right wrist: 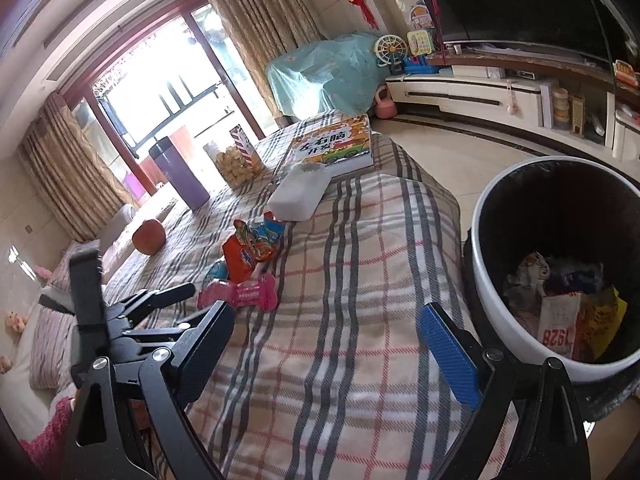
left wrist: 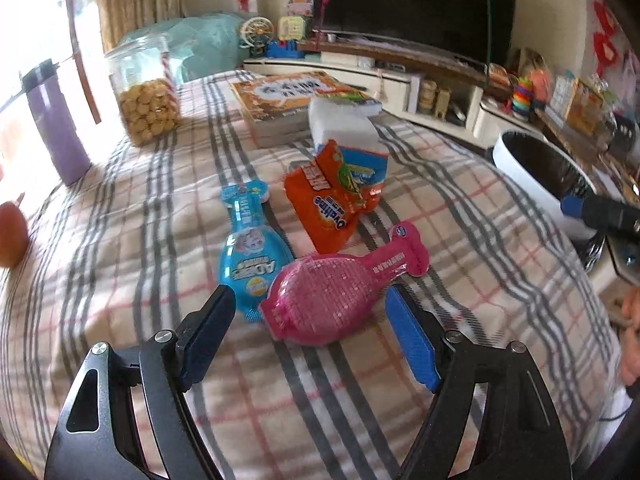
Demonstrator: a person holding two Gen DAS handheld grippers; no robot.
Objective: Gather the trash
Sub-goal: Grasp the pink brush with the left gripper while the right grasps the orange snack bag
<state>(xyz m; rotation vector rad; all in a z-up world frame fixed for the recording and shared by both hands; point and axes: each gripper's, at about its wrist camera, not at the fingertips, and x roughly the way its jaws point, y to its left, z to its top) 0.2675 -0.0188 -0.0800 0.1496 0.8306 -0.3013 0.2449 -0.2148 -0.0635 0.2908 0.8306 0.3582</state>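
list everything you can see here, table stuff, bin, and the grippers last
pink pack: 1, pink, nearest the left gripper
blue pack: 1, blue, beside the pink pack
snack wrapper: 1, orange, behind both packs
white block: 1, white, behind the wrapper
books: a stack, orange cover, far end
cookie jar: 1, clear, far left
flask: 1, purple, left edge
orange fruit: 1, left side
trash bin: 1, white rim, black liner, beside the table, wrappers inside
left gripper: open, empty
right gripper: open, empty
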